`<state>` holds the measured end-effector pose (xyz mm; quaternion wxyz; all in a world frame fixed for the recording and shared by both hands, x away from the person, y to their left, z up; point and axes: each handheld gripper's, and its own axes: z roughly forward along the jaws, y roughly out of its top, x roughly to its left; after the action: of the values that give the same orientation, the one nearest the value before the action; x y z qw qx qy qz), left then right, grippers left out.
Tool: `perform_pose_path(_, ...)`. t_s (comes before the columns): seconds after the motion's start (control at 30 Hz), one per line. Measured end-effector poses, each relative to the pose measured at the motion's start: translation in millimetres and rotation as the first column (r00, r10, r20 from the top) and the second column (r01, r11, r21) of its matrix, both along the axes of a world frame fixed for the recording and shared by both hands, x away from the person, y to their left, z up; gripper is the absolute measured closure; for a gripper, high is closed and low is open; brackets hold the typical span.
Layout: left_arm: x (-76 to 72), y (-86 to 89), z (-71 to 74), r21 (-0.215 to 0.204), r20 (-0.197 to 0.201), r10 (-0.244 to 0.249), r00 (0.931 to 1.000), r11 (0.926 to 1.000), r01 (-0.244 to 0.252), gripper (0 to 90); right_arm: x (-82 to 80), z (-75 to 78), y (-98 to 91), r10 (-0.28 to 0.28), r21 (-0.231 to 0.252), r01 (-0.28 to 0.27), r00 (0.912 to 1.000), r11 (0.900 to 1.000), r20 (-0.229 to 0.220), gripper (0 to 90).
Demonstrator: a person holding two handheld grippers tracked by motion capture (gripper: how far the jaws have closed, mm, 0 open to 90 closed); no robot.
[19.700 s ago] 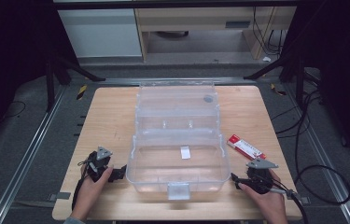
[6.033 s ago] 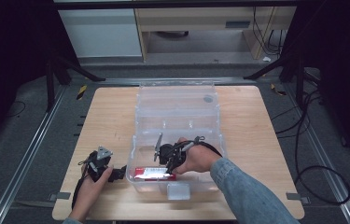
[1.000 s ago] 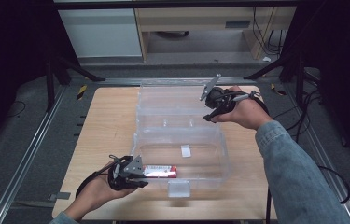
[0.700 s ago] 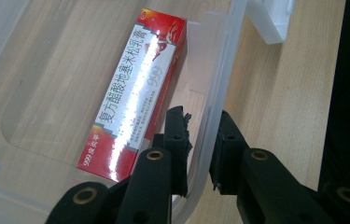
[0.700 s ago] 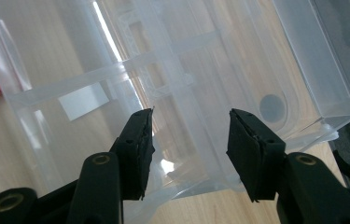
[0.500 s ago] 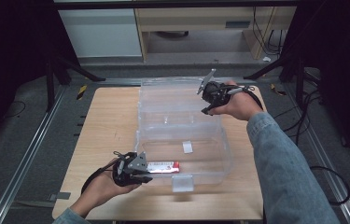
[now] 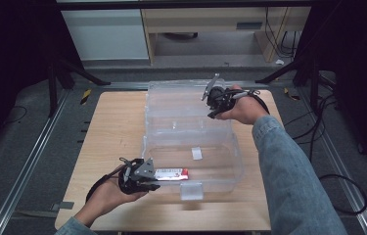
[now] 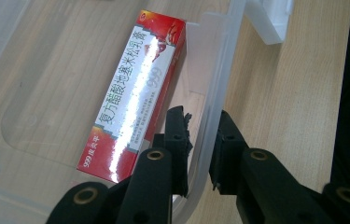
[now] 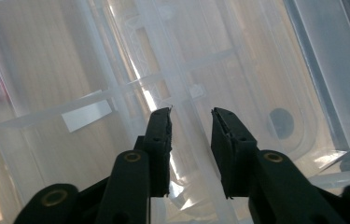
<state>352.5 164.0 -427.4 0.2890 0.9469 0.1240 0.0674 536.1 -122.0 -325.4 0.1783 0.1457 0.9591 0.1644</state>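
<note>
The left gripper (image 8: 199, 140) is clamped on the near-left wall of the clear plastic box (image 7: 230, 169) — one jaw inside, one outside. A red and white carton (image 8: 133, 95) lies flat on the box's floor just beside the inner jaw, at the box's near-left corner. At the far right, the right gripper (image 9: 191, 135) straddles the rim of the box's raised lid (image 7: 181, 100); its jaws have just been closing around that edge, with a gap left between them. The box sits on a wooden table (image 7: 112, 127).
</note>
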Motion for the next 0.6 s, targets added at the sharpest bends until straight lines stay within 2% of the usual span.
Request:
perform_pose_path(0.37, -0.8, -0.8, 0.5, 0.006, 0.002, 0.01, 1.0, 0.9999, -0.01, 78.5, 1.9, 2.1, 1.8, 0.019, -0.024, -0.019, 0.9998, 0.9995, -0.006, 75.4)
perform_pose_path(0.6, -1.9, -2.1, 1.3, 0.017, 0.009, 0.018, 0.9998, 0.9997, -0.018, 78.4, -0.9, 4.5, 2.9, 0.023, -0.017, -0.024, 0.9996, 0.9996, -0.018, 78.8)
